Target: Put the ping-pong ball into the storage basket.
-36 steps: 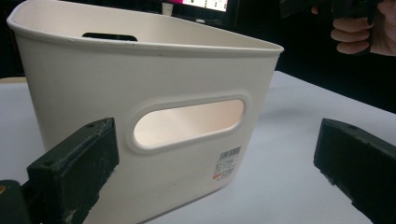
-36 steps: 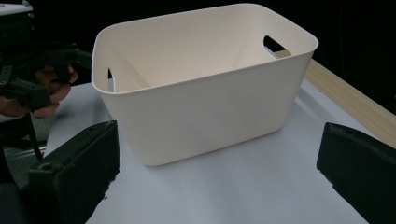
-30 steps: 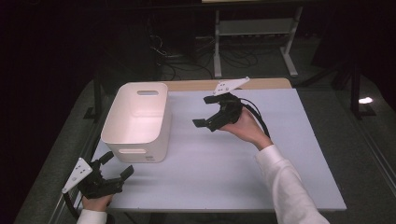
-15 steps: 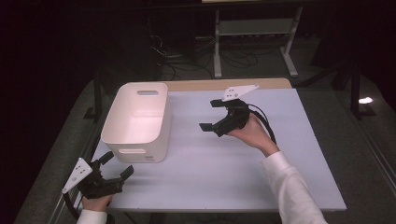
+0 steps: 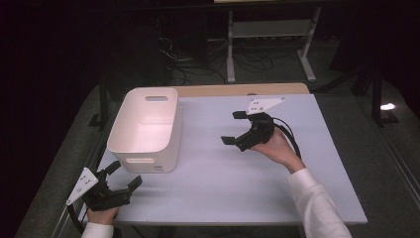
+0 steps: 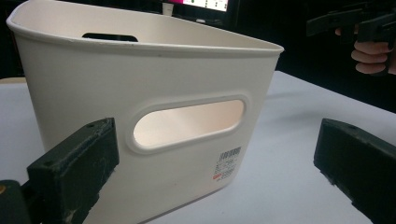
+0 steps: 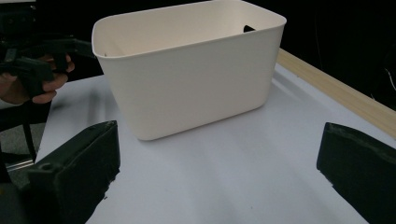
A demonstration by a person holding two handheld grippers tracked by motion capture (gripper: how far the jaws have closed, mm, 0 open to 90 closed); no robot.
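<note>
- White bin [image 5: 146,130] upright on left half of table [image 5: 223,188], near front edge; empty as far as visible.
- Left gripper [image 5: 120,181] just in front of bin's slotted end, jaws spread, nothing held.
- Right gripper [image 5: 234,128] well apart to the right, raised, jaws spread, empty.
- Advised: approach level, one jaw through handle slot [image 6: 187,122], close squarely on wall.
- Bin floor partly hidden; barcode label [image 6: 227,163] unreadable.

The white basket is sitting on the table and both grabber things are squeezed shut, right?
Not quite. The white basket does sit on the table, but both grippers are open: the high view shows the left gripper and right gripper with jaws spread apart.
</note>
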